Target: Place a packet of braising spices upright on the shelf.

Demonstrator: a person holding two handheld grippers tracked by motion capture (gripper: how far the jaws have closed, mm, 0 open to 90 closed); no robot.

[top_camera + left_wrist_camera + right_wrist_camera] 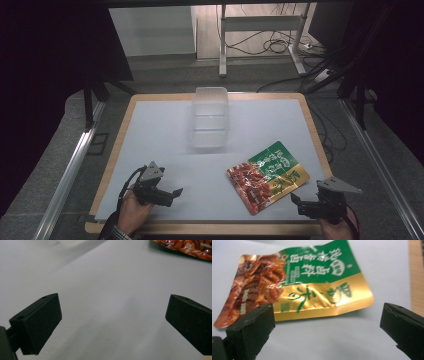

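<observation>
Your right gripper (298, 201) sits at the near right corner of the table with its jaws spread wide and nothing between them, aimed at the snack packet (268, 176), which lies flat on the white mat (150, 135) just ahead of it, right of centre and well short of the clear plastic box (210, 117) standing at the far middle. Your left gripper (176, 195) rests low over bare mat near the front left, jaws likewise apart and empty. The main risk, as I judge it, is the packet itself: it is thin, glossy foil lying flush on the mat, so if you come in level the jaws may slide over the top or push it away instead of catching an edge. The gold corner nearest you curls up slightly in the right gripper view (364, 298); miss that lift and you will probably scrape the mat. Pinch too little foil and the packet could droop, swing and slip out before reaching the box. Count: one snack packet, one plastic box, one mat, two grippers.
</observation>
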